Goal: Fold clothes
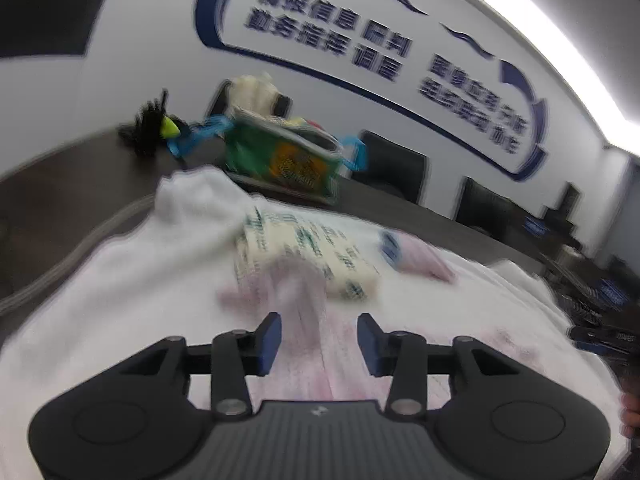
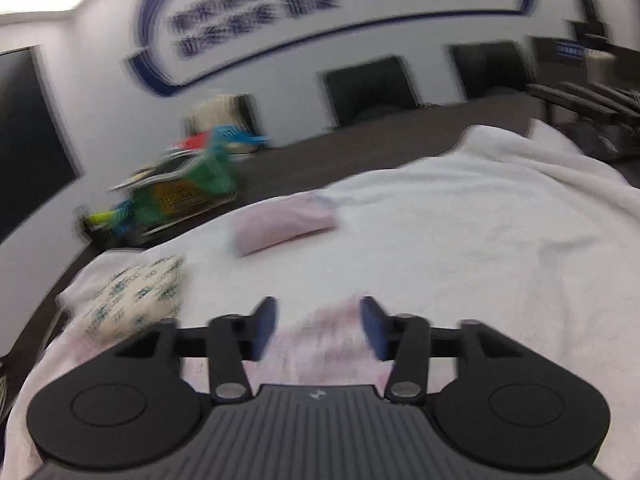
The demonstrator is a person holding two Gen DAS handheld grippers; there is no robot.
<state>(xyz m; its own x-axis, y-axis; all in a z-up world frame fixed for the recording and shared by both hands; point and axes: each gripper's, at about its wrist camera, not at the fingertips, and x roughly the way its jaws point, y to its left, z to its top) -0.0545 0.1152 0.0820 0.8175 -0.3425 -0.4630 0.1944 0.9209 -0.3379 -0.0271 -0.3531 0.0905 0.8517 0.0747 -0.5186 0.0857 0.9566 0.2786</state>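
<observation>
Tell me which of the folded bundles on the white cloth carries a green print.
The cream bundle on the left, patterned with green marks; the other folded bundle, farther back, is plain pink.

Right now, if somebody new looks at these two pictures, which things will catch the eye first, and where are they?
Most striking is the white cloth spread over the dark table, with a pale pink striped garment lying between the open fingers of the left hand-held gripper. Beyond it lie a folded cream piece with green print and a folded pink piece. At the far edge stands a colourful green bag, under big blue lettering on the wall.
</observation>
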